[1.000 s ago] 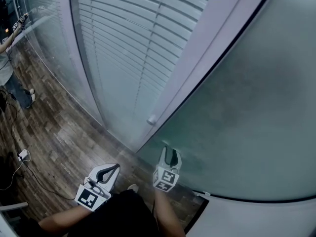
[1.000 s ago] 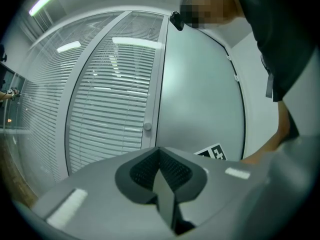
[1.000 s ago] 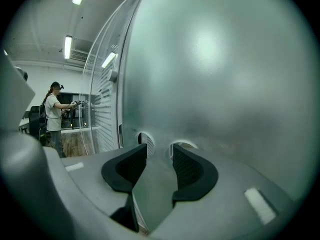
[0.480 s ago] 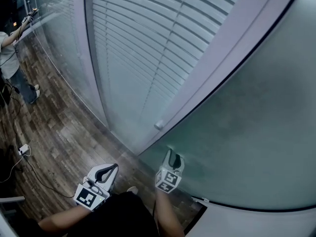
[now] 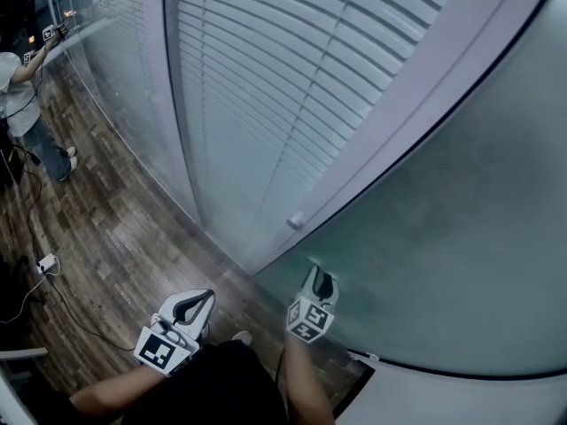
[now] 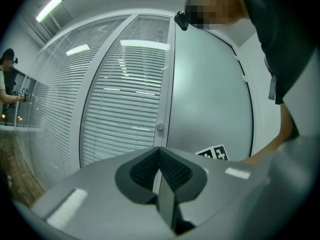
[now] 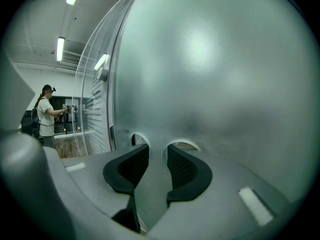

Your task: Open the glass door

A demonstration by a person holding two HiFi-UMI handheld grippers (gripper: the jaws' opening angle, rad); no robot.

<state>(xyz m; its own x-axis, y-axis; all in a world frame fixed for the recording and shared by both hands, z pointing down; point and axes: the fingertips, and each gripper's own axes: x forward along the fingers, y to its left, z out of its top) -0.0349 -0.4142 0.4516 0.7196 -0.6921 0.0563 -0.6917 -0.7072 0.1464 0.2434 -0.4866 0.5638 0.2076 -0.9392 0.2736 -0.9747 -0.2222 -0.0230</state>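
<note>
The frosted glass door (image 5: 443, 228) is seen on the right, with the right tongs (image 7: 156, 151) held tip-first right up at its surface; actual contact can't be made out. Those tongs are apart and have just been closing a bit, with only the pane seen through the gap. The left tongs (image 6: 160, 156) are pressed together, empty, held lower left over the wood floor (image 5: 106, 228). A small knob (image 5: 296, 221) is spotted on the frame beside the door.
</note>
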